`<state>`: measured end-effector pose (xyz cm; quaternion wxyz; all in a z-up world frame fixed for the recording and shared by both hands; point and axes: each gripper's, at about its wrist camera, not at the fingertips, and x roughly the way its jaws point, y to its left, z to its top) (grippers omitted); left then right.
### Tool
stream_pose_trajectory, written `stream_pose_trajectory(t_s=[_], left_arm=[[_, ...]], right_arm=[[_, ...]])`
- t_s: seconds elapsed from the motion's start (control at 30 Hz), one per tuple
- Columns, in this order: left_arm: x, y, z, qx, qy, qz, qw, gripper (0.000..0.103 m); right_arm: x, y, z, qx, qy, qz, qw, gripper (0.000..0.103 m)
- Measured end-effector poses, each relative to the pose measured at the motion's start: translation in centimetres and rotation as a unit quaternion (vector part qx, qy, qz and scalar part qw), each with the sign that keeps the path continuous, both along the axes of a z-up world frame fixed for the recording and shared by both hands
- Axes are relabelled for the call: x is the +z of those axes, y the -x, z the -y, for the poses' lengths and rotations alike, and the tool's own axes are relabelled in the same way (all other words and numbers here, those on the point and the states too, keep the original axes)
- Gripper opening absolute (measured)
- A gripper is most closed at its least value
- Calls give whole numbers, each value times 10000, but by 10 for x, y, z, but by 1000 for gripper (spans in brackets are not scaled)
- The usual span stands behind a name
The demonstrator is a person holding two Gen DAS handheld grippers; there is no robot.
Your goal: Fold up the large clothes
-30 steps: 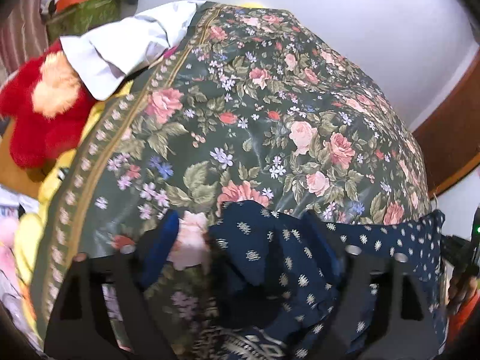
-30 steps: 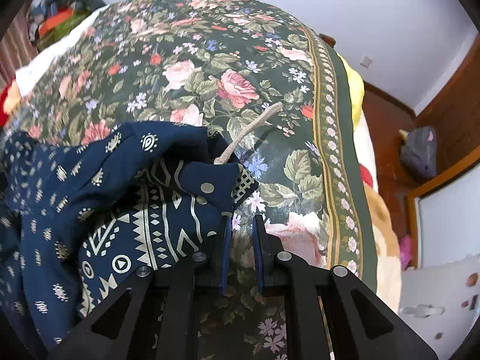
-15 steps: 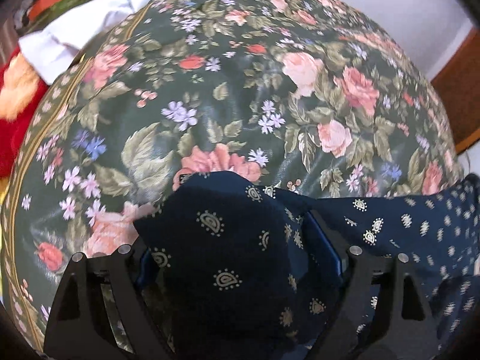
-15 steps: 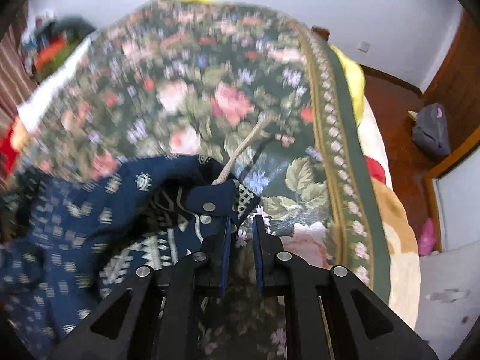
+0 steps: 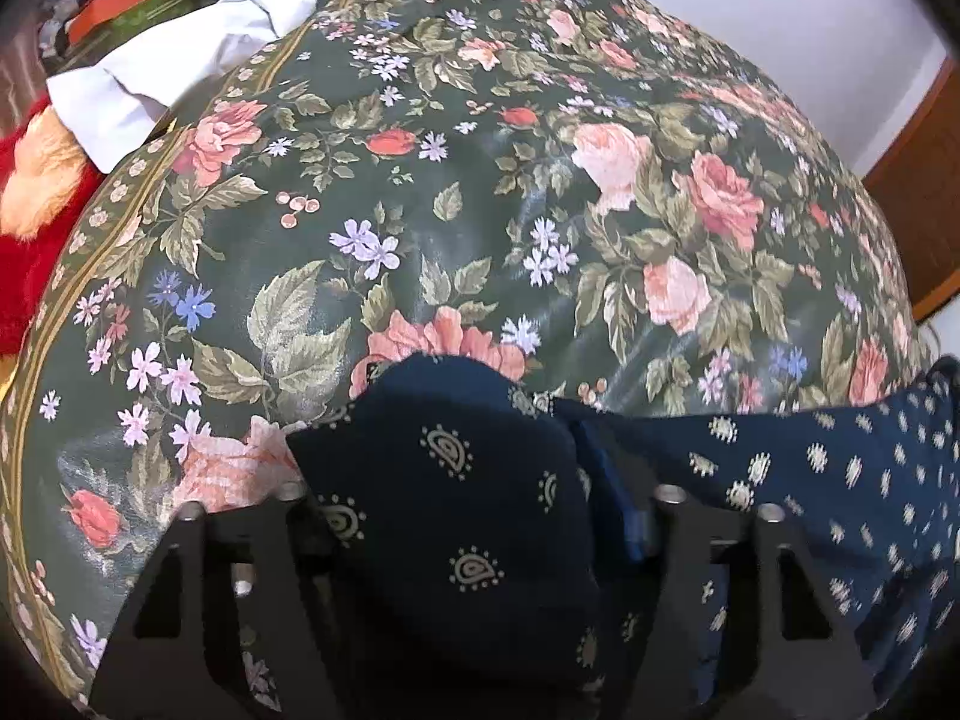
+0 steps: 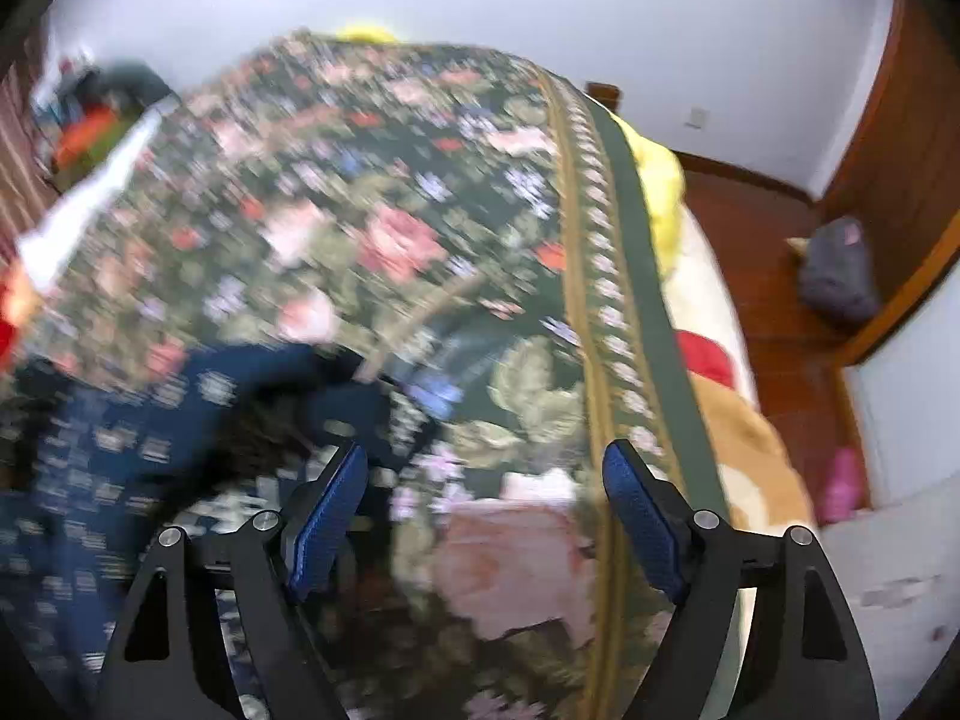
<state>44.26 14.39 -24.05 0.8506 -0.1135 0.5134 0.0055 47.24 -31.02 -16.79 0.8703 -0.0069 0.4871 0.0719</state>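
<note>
A navy patterned garment (image 5: 810,480) lies on the floral bedspread (image 5: 480,180). In the left wrist view a bunch of the navy cloth (image 5: 456,516) fills the space between the fingers of my left gripper (image 5: 462,504); the fingers stand apart with the fabric between and over them, hiding the pads. In the right wrist view my right gripper (image 6: 483,489) is open and empty, its blue pads (image 6: 639,519) wide apart over the bedspread (image 6: 420,210). The garment (image 6: 138,420) lies to its left, blurred.
A white cloth (image 5: 174,60) and a red plush toy (image 5: 36,228) lie at the bed's left edge. On the right side are a yellow blanket (image 6: 654,180), a wooden floor with a dark bag (image 6: 837,270), and a wooden door frame (image 5: 918,180).
My right gripper opened and let go of the garment's buttoned edge, then moved away; its view is blurred. My left gripper stays with the navy cloth bunched between its fingers.
</note>
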Motion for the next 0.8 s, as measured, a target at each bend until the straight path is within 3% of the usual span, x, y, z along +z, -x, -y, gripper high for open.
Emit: stream_pose_trajectory(t_s=[0.13,0.23,0.3,0.37,0.4,0.43,0.5,0.63,0.8], left_arm=[[-1,-4,-2,130,228,-25,9997,40],[-1,-2,-2,64,282,15,9996,33],[-1,2,-5,95,476,32,9988,29],[-1,7,-13,231,799,31,9965,25],[0,8,-18,324,1002,29,9944,22],[1,9,-20,388,1110,40,9931,19],[10,10,-19,388,1047,113,9937,17],[42,10,-4,130,437,446,9980,15],[84,-6,-13,159,494,909,9945,15]], right_arm=[[3,-8,-21,255,-239,21,9994,74],[-14,-26,-38,295,-238,-241,9990,60],[-24,-32,-45,109,-237,-208,9994,58],[-27,-32,-49,107,-288,-97,9995,47],[-27,-32,-51,172,-402,-135,9990,29],[-28,-34,-53,228,-525,-200,9982,20],[-23,-35,-58,268,-496,-126,9983,14],[5,-33,-67,366,-427,382,9977,12],[39,-55,-79,329,-407,719,9960,11]])
